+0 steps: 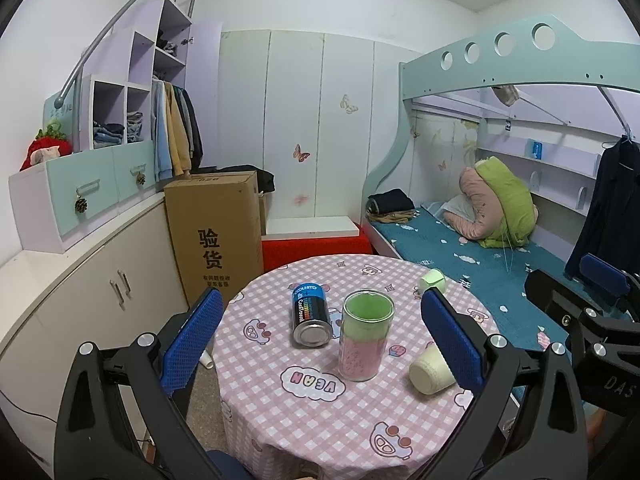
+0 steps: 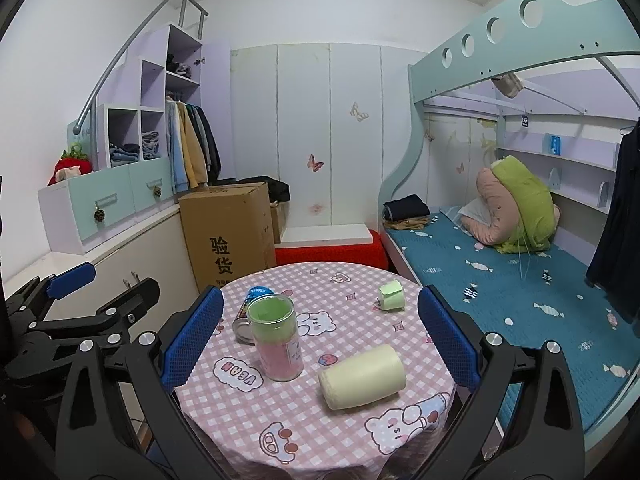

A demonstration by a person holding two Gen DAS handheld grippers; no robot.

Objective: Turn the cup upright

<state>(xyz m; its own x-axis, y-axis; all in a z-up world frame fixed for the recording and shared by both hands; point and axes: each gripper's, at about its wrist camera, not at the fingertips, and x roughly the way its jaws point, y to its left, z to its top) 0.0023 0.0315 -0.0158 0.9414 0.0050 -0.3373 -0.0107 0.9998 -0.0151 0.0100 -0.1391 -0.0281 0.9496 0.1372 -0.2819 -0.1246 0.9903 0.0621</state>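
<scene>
A pale cream cup (image 2: 362, 376) lies on its side on the round table (image 2: 344, 436), base toward me, near the front right. In the left wrist view the same cup (image 1: 430, 370) lies just left of my right finger. My right gripper (image 2: 320, 338) is open and empty, held above the table's near edge with the cup between and slightly beyond its blue fingertips. My left gripper (image 1: 322, 332) is open and empty, over the table's front left. Each gripper shows at the edge of the other's view.
A clear jar (image 2: 276, 340) with green and pink contents stands mid-table. A battery-shaped can (image 1: 310, 314) lies behind it. A small green box (image 2: 392, 295) sits at the far right. A cardboard box (image 2: 230, 228), cabinets and a bunk bed (image 2: 520, 280) surround the table.
</scene>
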